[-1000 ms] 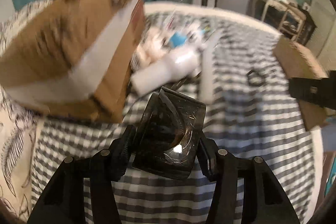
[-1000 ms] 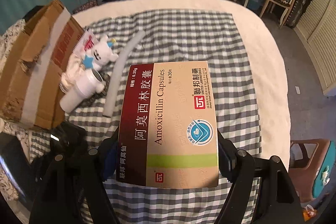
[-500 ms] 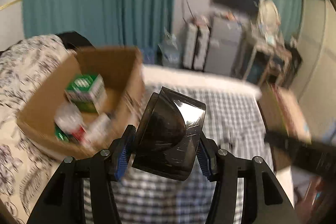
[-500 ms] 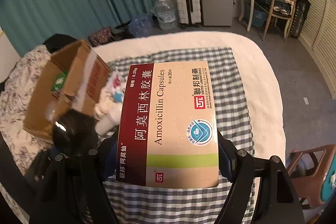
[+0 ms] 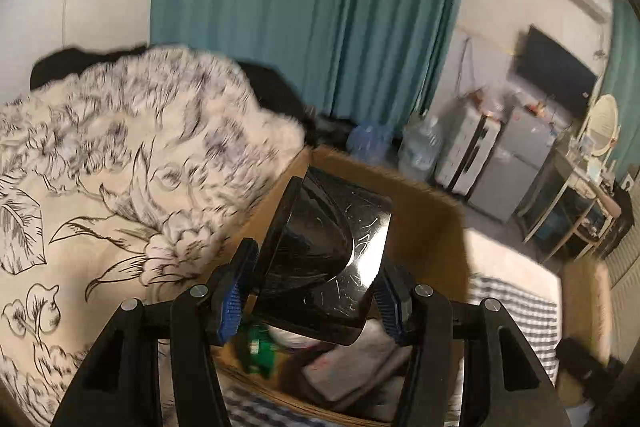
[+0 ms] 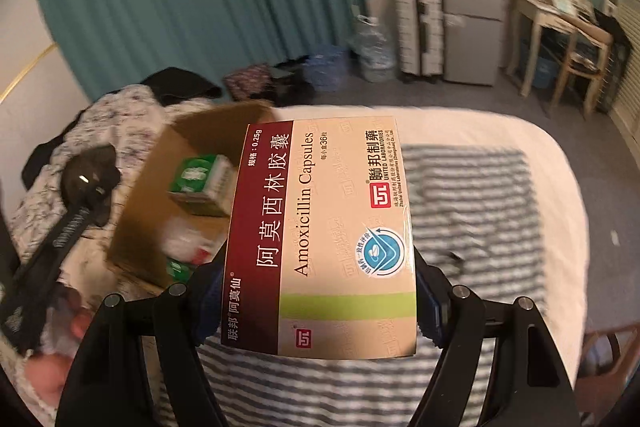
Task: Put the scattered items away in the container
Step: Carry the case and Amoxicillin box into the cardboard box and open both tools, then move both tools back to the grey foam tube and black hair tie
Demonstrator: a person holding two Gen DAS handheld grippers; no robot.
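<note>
My left gripper [image 5: 316,291] is shut on a glossy black plastic holder [image 5: 324,251], held right over the open cardboard box [image 5: 424,227]; a green pack [image 5: 256,347] and white items lie inside below it. My right gripper [image 6: 320,299] is shut on a tan and maroon Amoxicillin capsule box [image 6: 324,239], raised above the checked cloth [image 6: 472,203] to the right of the cardboard box [image 6: 140,211]. A green and white carton [image 6: 200,183] shows inside that box. The left gripper [image 6: 92,175] with its black load appears at the far left of the right wrist view.
A floral quilt [image 5: 100,163] lies left of the box. The white bed edge [image 6: 560,167] curves on the right. Beyond it stand teal curtains [image 5: 304,7], water bottles [image 6: 372,47], a small fridge [image 6: 472,35] and a wooden desk [image 6: 560,39].
Both hands have risen and swung left toward the cardboard box. The left gripper with the black holder now hangs over the box's opening; the right still carries the capsule box.
</note>
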